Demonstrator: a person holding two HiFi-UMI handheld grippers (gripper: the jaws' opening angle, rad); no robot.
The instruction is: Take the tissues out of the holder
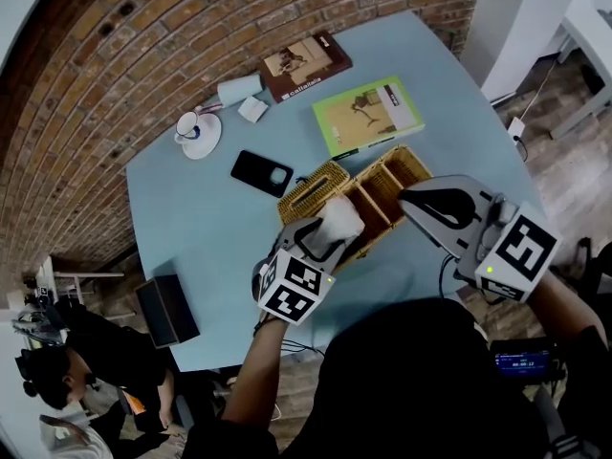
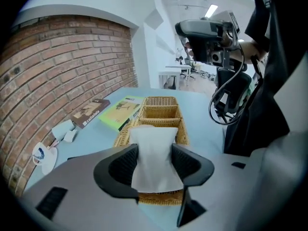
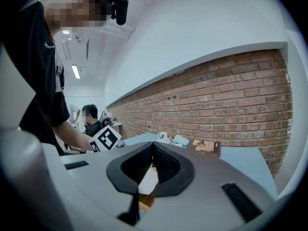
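Left claw (image 2: 155, 161) pinches a tissue (image 2: 153, 146) atop the wicker holder (image 2: 159, 101), which, unbraced by the closed right claw (image 3: 153, 147), could lift.

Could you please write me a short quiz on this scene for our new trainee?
1. True or false: the left gripper is shut on a tissue.
2. What lies on the table beside the wicker holder? A green book; B banana; C kettle.
3. Are the right gripper jaws apart or together?
Key: 1 true; 2 A; 3 together.
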